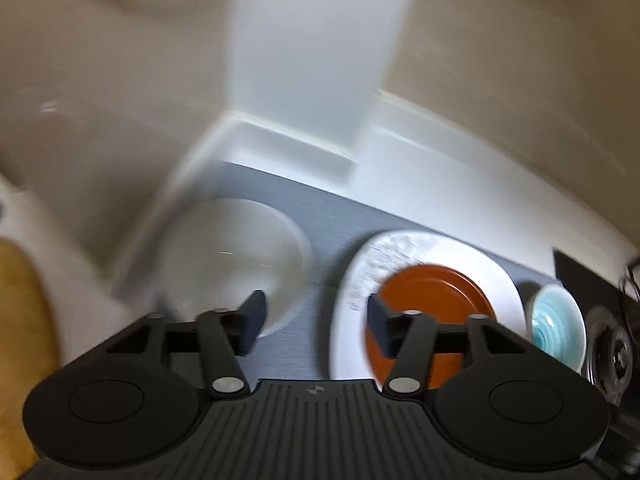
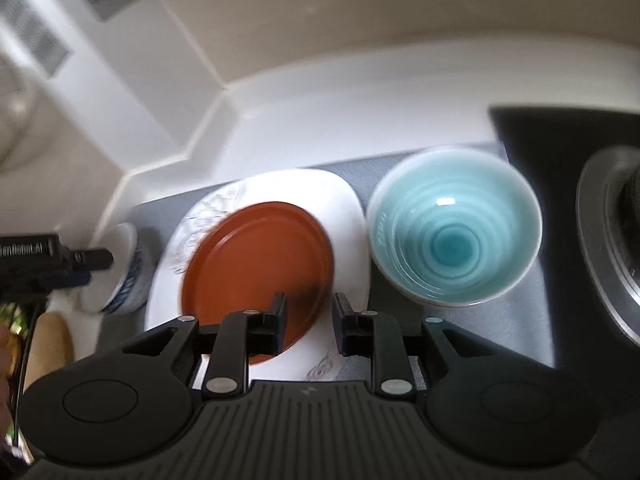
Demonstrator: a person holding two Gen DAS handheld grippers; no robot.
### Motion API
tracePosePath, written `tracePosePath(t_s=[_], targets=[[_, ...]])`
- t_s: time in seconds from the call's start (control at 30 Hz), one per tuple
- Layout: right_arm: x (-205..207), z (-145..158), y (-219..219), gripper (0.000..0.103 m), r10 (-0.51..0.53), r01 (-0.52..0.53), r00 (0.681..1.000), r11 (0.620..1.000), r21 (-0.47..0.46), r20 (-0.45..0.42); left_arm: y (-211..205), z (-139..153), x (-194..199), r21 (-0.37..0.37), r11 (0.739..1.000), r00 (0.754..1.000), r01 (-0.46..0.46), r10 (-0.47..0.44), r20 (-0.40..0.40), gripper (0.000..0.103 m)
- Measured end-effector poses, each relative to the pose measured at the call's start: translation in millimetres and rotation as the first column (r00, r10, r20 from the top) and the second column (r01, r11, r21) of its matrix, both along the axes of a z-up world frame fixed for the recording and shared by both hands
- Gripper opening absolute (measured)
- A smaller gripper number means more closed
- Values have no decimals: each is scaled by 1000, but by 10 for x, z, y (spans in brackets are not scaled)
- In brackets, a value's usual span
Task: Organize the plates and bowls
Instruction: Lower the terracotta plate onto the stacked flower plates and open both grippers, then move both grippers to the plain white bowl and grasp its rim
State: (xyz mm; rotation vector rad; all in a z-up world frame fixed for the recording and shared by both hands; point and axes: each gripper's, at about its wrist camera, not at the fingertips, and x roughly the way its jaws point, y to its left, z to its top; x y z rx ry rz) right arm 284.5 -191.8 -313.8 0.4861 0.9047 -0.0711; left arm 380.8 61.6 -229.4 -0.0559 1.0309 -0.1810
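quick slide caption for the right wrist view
Open right gripper above a brown plate stacked on a white plate, teal bowl alongside.

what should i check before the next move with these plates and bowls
1. Left gripper empty: ok, jaws apart with nothing between them.
2. Right gripper empty: ok, jaws apart above the near edge of the brown plate, pressing on nothing.
3. Brown plate seated on the white plate: ok, it lies flat on it, off-centre toward the near side.
4. White bowl standing free: ok, upright on the grey mat, apart from the white plate.
5. Blue bowl clear of the plates: cannot tell, its rim sits very close to the white plate's edge.
6. Picture sharpness: not ok, both views are blurred.
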Motion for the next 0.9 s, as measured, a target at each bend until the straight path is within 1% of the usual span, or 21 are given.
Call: tracePosePath(t_s=[0.03, 0.07, 0.1, 0.17, 0.23, 0.27, 0.4, 0.43, 0.47, 0.53, 0.57, 0.67, 0.7, 0.73, 0.77, 0.83, 0.9], targets=[[-50, 26, -8, 50, 24, -24, 1000, 1000, -3, 17, 86, 60, -39, 3, 1000, 1000, -23, 23, 11, 66], [-103, 32, -20, 63, 53, -53, 998, 999, -7, 46, 170, 92, -87, 7, 999, 999, -44, 44, 22, 66], [-138, 22, -44, 72, 78, -77, 994, 997, -12, 72, 237, 117, -124, 17, 998, 997, -66, 66, 29, 66], [-198, -65, -100, 81, 88, -87, 992, 996, -9, 86, 380, 124, -207, 43, 993, 993, -112, 110, 33, 66], [-226, -141, -147, 82, 121, -127, 987, 990, 55, 104, 516, 114, -271, 48, 986, 987, -157, 155, 32, 66], [-247, -146, -143, 83, 133, -141, 985, 988, 64, 115, 574, 104, -289, 47, 982, 983, -181, 180, 26, 66], [-382, 22, -34, 88, 187, -194, 958, 981, 8, 215, 769, 92, -344, 17, 965, 966, -260, 260, 12, 66], [-379, 52, -20, 91, 208, -215, 951, 977, 8, 228, 803, 92, -353, 7, 963, 963, -269, 269, 13, 66], [-362, 76, -5, 98, 227, -235, 945, 972, 6, 235, 833, 89, -360, -2, 962, 962, -273, 273, 16, 66], [-319, 134, 21, 100, 250, -254, 940, 967, -16, 232, 904, 82, -387, -9, 960, 960, -281, 281, 18, 66], [-281, 150, 29, 100, 256, -259, 943, 966, -13, 214, 945, 73, -394, -16, 959, 959, -284, 285, 14, 65], [-187, 174, 45, 99, 246, -260, 952, 964, 57, 183, 1035, 8, -361, -57, 957, 958, -285, 286, 6, 61], [-151, 172, 80, 99, 242, -255, 954, 965, 58, 174, 1066, -19, -352, -71, 959, 961, -276, 277, -2, 59], [-118, 166, 129, 99, 244, -256, 955, 965, 52, 169, 1087, -58, -322, -84, 963, 967, -256, 256, -14, 52], [-81, 169, 175, 98, 248, -259, 955, 965, 44, 165, 1108, -107, -283, -96, 968, 972, -233, 232, -25, 49], [-24, 180, 291, 98, 253, -262, 954, 964, 36, 161, 1152, -193, -223, -121, 973, 980, -198, 196, -29, 34], [39, 210, 422, 98, 251, -258, 955, 966, 23, 156, 1182, -264, -166, -145, 974, 985, -172, 171, -22, 28]])
